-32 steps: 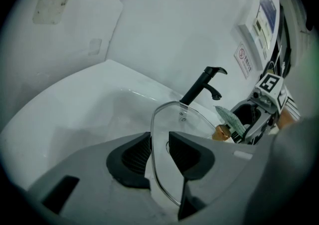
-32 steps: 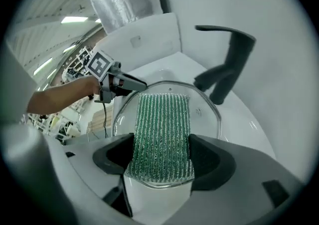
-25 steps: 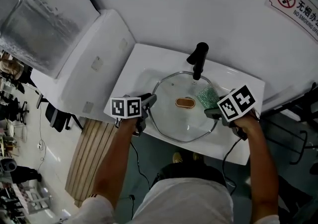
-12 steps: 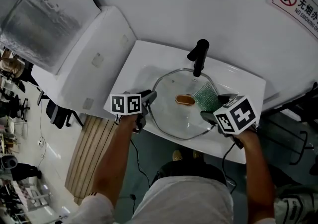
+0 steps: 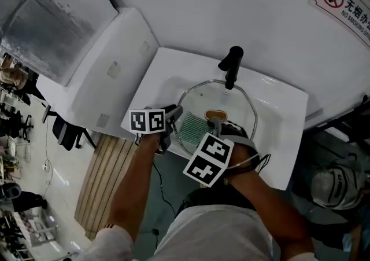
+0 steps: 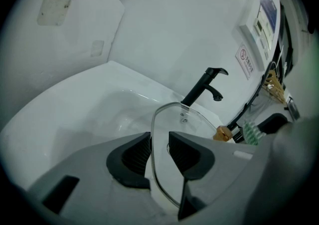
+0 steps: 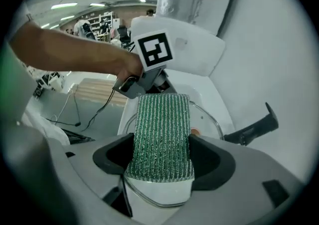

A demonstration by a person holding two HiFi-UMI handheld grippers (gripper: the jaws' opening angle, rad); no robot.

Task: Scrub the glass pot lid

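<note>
Head view looks steeply down on a white sink [image 5: 276, 109] that is fixed to a white wall, with a black faucet [image 5: 231, 66] at its back edge. The glass pot lid [image 5: 240, 108] lies inside the basin, below the faucet spout, and its brown knob [image 5: 215, 114] is near the middle of the glass.

The left hand-held gripper [image 6: 159, 151] stands at the left side of the lid. In the left gripper view the metal rim of the lid runs between the two dark pads [image 6: 133, 155], and the jaws are closed on this rim.

The right hand-held gripper [image 7: 163, 155] reaches over the lid from the person's side, and its marker cube [image 5: 208, 159] is turned up toward the head camera. Its jaws are closed on a green scouring sponge [image 7: 162, 129], one pad on each long side. The sponge sticks out in front of the jaws with its ribbed green face toward the gripper's camera. It is over the left part of the lid, near the left hand-held gripper. I cannot tell if it presses on the glass.

A no-smoking sign [image 5: 344, 3] hangs on the wall, far to the right.
</note>
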